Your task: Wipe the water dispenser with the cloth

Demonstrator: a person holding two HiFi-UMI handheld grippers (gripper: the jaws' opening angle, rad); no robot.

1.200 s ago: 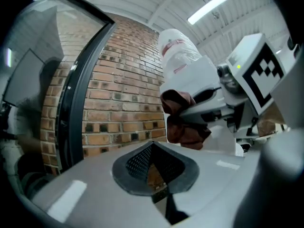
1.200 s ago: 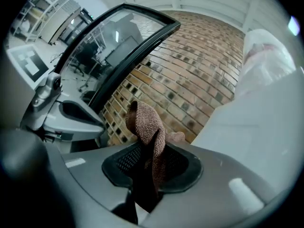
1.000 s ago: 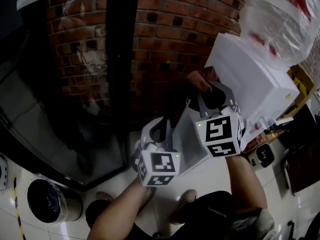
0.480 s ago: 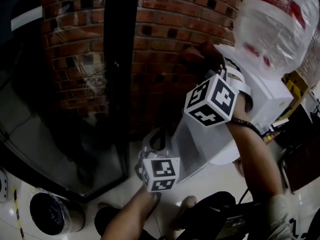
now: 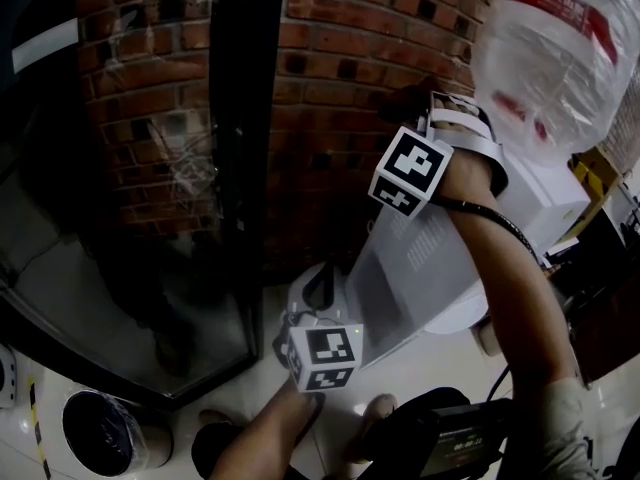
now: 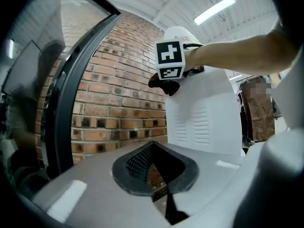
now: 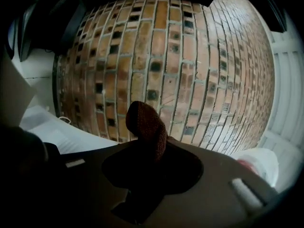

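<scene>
The white water dispenser (image 5: 430,258) stands against the brick wall, with a clear bottle (image 5: 560,48) on top. My right gripper (image 5: 425,103) is up at the dispenser's top rear corner, near the wall, and is shut on a dark reddish-brown cloth (image 5: 398,101). In the right gripper view the cloth (image 7: 147,127) sticks up out of the jaws of the right gripper (image 7: 152,167), in front of the bricks. The left gripper (image 5: 322,273) hangs lower, beside the dispenser's side panel (image 6: 204,113). Its jaws meet with nothing between them. From there the cloth (image 6: 164,83) shows under the right marker cube.
A black door frame (image 5: 240,118) with glass stands left of the brick wall (image 5: 330,78). A lined waste bin (image 5: 100,433) sits on the floor at lower left. Boxes and clutter (image 5: 600,168) crowd the right side. The person's feet (image 5: 375,408) are below.
The right gripper has risen with the cloth from the dispenser's lower side to its top rear corner and has rolled over. The left gripper has stayed put.
</scene>
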